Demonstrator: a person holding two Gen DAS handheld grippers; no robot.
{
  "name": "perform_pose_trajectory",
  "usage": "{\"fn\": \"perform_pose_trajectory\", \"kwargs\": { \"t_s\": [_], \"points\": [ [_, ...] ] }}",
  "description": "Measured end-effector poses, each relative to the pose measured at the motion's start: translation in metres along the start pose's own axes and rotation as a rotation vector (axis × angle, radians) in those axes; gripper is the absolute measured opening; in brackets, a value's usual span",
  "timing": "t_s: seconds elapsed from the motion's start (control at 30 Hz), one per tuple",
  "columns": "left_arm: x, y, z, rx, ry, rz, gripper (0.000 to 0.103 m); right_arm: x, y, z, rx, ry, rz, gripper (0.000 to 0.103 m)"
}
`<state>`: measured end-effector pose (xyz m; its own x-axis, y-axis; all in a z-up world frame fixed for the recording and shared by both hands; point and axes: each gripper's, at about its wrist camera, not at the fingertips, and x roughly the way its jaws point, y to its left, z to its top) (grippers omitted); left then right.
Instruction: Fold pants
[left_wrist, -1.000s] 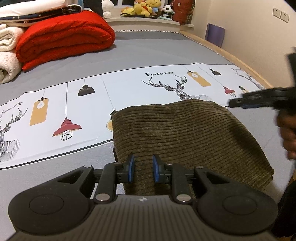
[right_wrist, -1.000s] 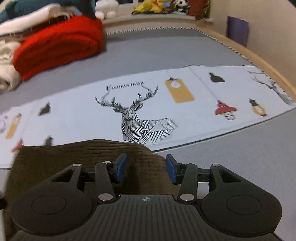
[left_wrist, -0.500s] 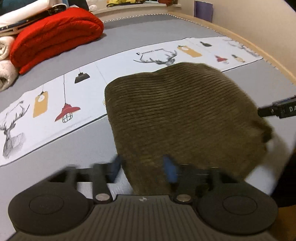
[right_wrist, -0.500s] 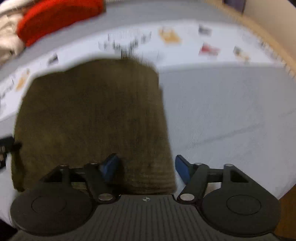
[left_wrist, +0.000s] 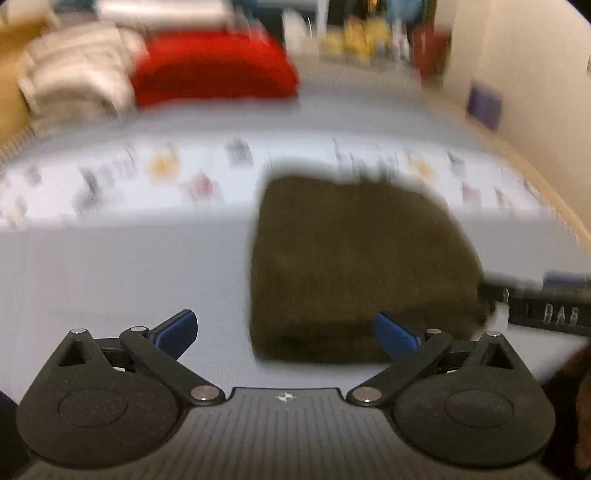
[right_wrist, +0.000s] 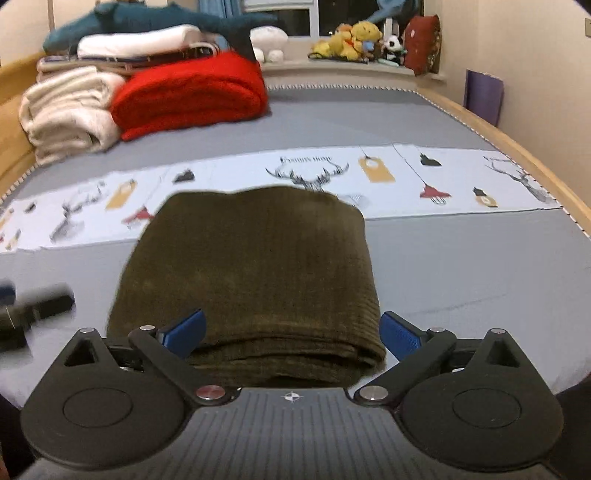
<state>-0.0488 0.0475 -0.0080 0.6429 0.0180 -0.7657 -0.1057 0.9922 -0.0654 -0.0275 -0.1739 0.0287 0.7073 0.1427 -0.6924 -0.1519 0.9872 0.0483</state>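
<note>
The olive-brown corduroy pants (right_wrist: 255, 273) lie folded in a thick rectangular stack on the grey bed; they also show in the blurred left wrist view (left_wrist: 362, 266). My right gripper (right_wrist: 293, 330) is open and empty, its blue pads (right_wrist: 186, 330) wide apart just in front of the stack's near edge. My left gripper (left_wrist: 286, 328) is open and empty, near the stack's near left corner. The right gripper's tip shows at the right of the left wrist view (left_wrist: 543, 306), and the left gripper shows at the left of the right wrist view (right_wrist: 33, 306).
A white printed strip with deer and lamps (right_wrist: 406, 173) runs across the grey bed (right_wrist: 480, 266) behind the pants. A red blanket (right_wrist: 192, 92) and cream blankets (right_wrist: 66, 110) are stacked at the back left. The wooden bed edge (right_wrist: 535, 162) curves along the right.
Both grippers have opened wide and let go of the pants. The pants now lie flat as a folded stack. Both grippers have drawn back toward the near edge; the left one still moves.
</note>
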Motion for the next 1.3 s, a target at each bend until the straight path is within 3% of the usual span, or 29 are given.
{"fn": "perform_pose_trajectory", "kwargs": {
  "t_s": [0.07,0.17,0.37,0.53,1.3],
  "points": [
    [0.006,-0.002,0.007,0.003,-0.024,-0.048,0.102,0.006,0.000,-0.002,-0.018,0.009,-0.024,0.100],
    [0.019,-0.010,0.013,0.085,-0.058,0.014,0.102,0.012,-0.004,-0.001,0.015,0.034,-0.034,0.100],
    [0.039,0.001,0.021,-0.024,0.016,0.003,0.102,0.021,-0.010,0.001,0.044,0.047,-0.071,0.100],
    [0.040,-0.001,0.018,0.003,0.000,0.044,0.103,0.024,-0.016,-0.002,0.055,0.070,-0.092,0.100],
    [0.047,0.000,0.011,0.019,0.035,0.027,0.103,0.032,-0.009,-0.003,0.022,0.099,-0.073,0.100]
  ]
}}
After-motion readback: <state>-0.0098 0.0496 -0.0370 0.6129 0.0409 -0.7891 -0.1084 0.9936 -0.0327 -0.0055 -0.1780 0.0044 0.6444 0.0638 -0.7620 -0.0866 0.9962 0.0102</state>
